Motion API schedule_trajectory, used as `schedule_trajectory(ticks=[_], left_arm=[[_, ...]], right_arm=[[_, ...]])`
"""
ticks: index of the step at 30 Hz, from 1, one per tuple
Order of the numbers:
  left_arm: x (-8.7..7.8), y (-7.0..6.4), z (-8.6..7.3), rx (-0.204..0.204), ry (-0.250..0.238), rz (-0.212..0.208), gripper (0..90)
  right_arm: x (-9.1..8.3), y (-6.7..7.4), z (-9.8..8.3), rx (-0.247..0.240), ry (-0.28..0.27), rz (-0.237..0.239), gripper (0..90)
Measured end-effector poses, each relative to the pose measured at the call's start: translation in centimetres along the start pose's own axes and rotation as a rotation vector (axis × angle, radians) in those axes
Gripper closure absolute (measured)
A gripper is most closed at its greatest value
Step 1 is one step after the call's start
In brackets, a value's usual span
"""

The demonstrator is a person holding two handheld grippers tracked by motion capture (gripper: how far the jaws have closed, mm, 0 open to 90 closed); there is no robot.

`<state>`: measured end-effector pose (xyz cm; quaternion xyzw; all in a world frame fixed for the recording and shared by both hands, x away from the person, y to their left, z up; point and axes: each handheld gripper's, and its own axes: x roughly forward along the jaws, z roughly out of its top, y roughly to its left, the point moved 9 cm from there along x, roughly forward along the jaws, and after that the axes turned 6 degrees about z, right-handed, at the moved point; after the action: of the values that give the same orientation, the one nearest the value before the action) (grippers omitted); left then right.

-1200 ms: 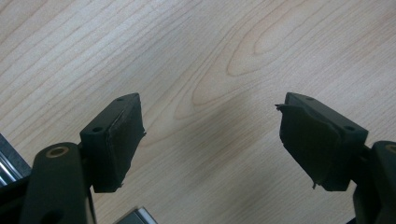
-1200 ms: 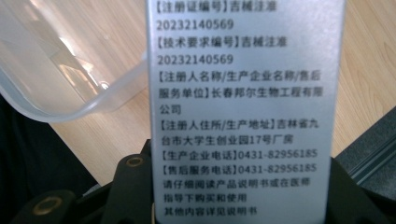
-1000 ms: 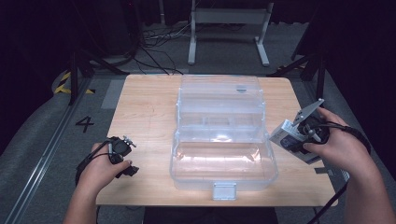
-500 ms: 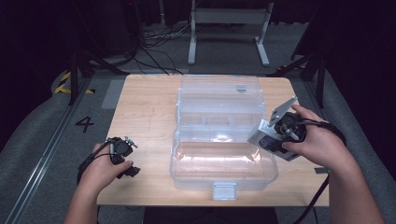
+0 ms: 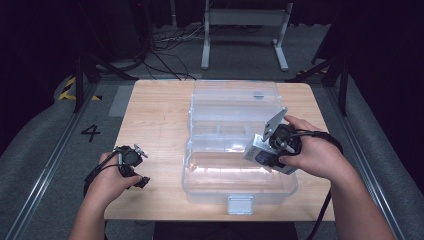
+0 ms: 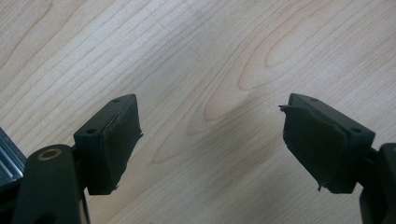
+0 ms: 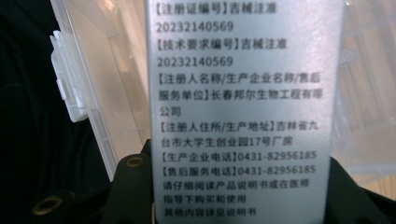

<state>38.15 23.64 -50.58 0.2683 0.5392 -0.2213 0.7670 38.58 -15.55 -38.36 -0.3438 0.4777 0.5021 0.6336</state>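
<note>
Clearly the light wooden table bears a large clear plastic hinged storage box, lid open. Floor shows a "4" marking. Right gripper clamps a small silver-grey printed carton w/ Chinese text, "20232140569", "0431-82956185"; it has moved left, now over the box's front tray. Left gripper unmoved on the table, jaws wide, nothing between.
</note>
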Motion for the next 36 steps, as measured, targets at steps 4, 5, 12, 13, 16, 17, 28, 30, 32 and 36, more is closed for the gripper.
schedule_trajectory(ticks=[4, 5, 12, 13, 16, 17, 28, 30, 32, 36], left_arm=[[-0.1, -0.3, -0.2, 0.009, 0.020, -0.016, 22.1], [0.0, -0.4, -0.2, 0.010, 0.020, -0.024, 23.3], [0.0, -0.6, -0.1, 0.004, 0.017, -0.038, 24.4], [0.0, -0.5, -0.1, 0.004, 0.010, -0.036, 24.4], [-0.1, -0.5, -0.2, 0.002, 0.012, -0.039, 24.4], [-0.1, -0.4, -0.2, 0.005, 0.012, -0.038, 24.4], [-0.1, -0.7, -0.2, 0.000, 0.011, -0.050, 24.3], [-0.1, -0.7, -0.2, 0.001, 0.011, -0.049, 24.3], [0.0, -0.7, -0.2, 0.002, 0.011, -0.049, 24.3], [-0.1, -0.6, -0.2, 0.004, 0.010, -0.049, 24.2]], right_arm=[[0.7, 0.6, 0.9, -0.026, 0.006, 0.018, 55.9], [0.9, 0.7, 1.1, -0.037, 0.011, 0.020, 55.9], [2.3, 1.8, 3.0, -0.085, 0.033, 0.047, 55.9], [2.6, 1.9, 3.2, -0.098, 0.039, 0.047, 55.9], [3.5, 2.3, 3.6, -0.107, 0.058, 0.062, 55.9], [4.0, 2.4, 3.7, -0.117, 0.067, 0.062, 55.9], [7.5, 3.5, 4.4, -0.176, 0.136, 0.099, 55.8], [8.1, 3.6, 4.4, -0.191, 0.158, 0.101, 55.8], [8.7, 3.7, 4.4, -0.188, 0.167, 0.111, 55.8], [9.7, 3.9, 4.2, -0.194, 0.189, 0.123, 55.8]])
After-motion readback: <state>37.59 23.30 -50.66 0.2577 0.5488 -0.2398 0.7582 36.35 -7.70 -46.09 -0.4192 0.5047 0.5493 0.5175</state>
